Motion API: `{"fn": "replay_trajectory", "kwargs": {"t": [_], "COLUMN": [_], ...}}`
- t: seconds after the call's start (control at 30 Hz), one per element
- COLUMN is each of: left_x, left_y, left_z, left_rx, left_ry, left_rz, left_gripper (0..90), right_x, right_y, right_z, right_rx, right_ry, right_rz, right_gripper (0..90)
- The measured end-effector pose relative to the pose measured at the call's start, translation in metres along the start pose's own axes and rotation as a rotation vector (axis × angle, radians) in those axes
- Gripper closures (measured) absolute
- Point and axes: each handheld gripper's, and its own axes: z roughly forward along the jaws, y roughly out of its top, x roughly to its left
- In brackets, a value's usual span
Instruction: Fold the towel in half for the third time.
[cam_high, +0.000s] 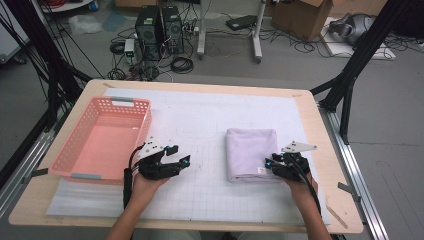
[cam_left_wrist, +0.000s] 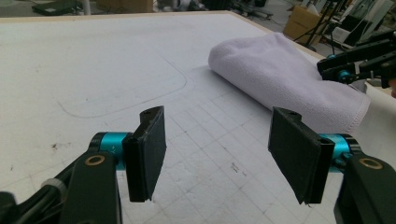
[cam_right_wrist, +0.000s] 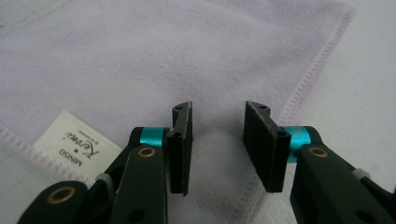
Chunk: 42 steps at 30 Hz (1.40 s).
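On the wooden table, a white gridded mat is spread over most of the top, and everything else is laid on it. A pink plastic basket is set at the left side of the mat, its walls pierced with small holes and its floor bare. A folded lilac towel is seen right of the middle, lying flat (a stitched hem runs along its edges), well apart from the basket. A white sewn-in label is found near the towel's near corner.

The right gripper is held at the towel's near right corner. In the right gripper view its two black pads are seen standing apart just above the cloth, the hem passing beneath them; nothing is pinched between them, so the jaws are read as open, with a narrow gap.

The left gripper is held over bare mat between basket and towel, just beside the basket's near right corner. Its jaws are spread wide, and only gridded mat is seen between them.
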Motion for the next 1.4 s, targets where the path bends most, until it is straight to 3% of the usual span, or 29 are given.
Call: {"fn": "replay_trajectory", "kwargs": {"t": [0.13,0.3,0.5,0.67,0.73,0.83,0.9,1.07,1.4], "left_x": [0.001,0.000,-0.001,-0.001,-0.001,-0.001,-0.002,-0.003,-0.004], "left_y": [0.000,0.000,0.000,0.000,0.001,0.001,0.001,0.001,0.001], "left_z": [-0.001,-0.002,-0.001,-0.002,-0.002,-0.002,-0.002,-0.001,-0.001], "left_rx": [-0.002,-0.010,-0.008,-0.023,-0.023,-0.026,-0.034,-0.037,-0.029], "left_ry": [0.003,0.004,0.004,0.001,0.010,0.032,0.037,0.040,0.010], "left_rz": [-0.004,-0.007,-0.002,-0.008,-0.006,-0.006,-0.008,-0.013,0.002], "left_gripper": [37.0,37.0,36.8,36.0,35.5,32.0,29.5,20.5,20.7], "right_x": [-0.001,-0.006,-0.003,-0.003,-0.003,-0.002,-0.004,-0.009,-0.006], "right_y": [-0.010,-0.019,-0.025,-0.033,-0.035,-0.039,-0.042,-0.048,-0.048], "right_z": [-0.009,-0.020,-0.041,-0.061,-0.068,-0.074,-0.076,-0.084,-0.091], "right_rx": [-0.004,-0.016,-0.080,-0.151,-0.176,-0.189,-0.188,-0.215,-0.248], "right_ry": [-0.031,-0.041,-0.033,-0.026,-0.023,-0.065,-0.081,-0.074,-0.079], "right_rz": [-0.014,0.009,0.001,0.025,0.015,0.014,0.039,0.071,0.047], "right_gripper": [61.6,60.0,55.5,47.0,42.0,26.8,20.0,18.6,18.5]}}
